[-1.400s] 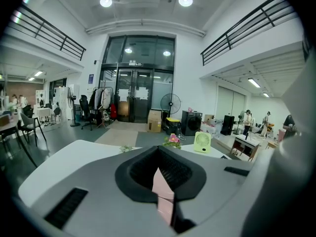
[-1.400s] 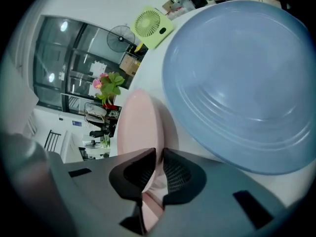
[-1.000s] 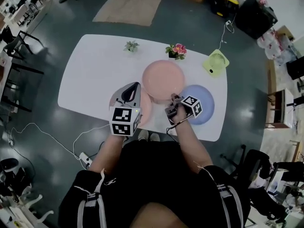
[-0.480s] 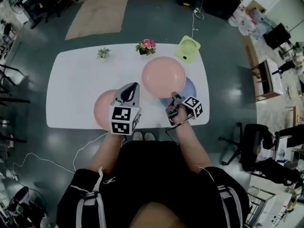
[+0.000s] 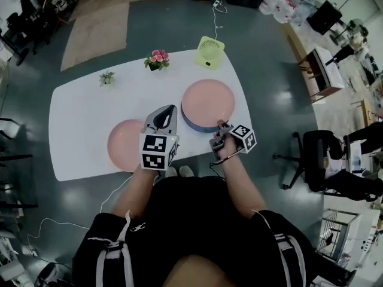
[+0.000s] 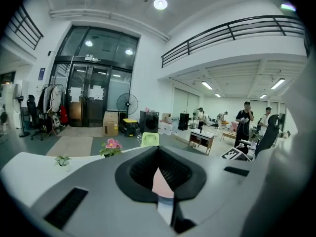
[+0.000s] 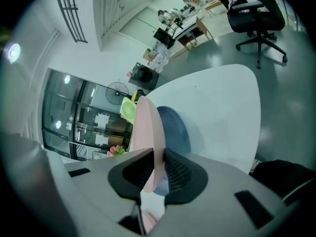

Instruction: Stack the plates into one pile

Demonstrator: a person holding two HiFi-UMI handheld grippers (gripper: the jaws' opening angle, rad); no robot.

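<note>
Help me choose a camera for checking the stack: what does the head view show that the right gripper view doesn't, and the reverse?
Only the head view: the second round pink plate lying alone left of the stack, the left gripper, and the small green plant.
Only the right gripper view: how the right gripper grips, with its jaws, just opening, on the rim of the top round pink plate.
Both: that top plate over the round blue plate, the green desk fan and the pot of pink flowers.
</note>
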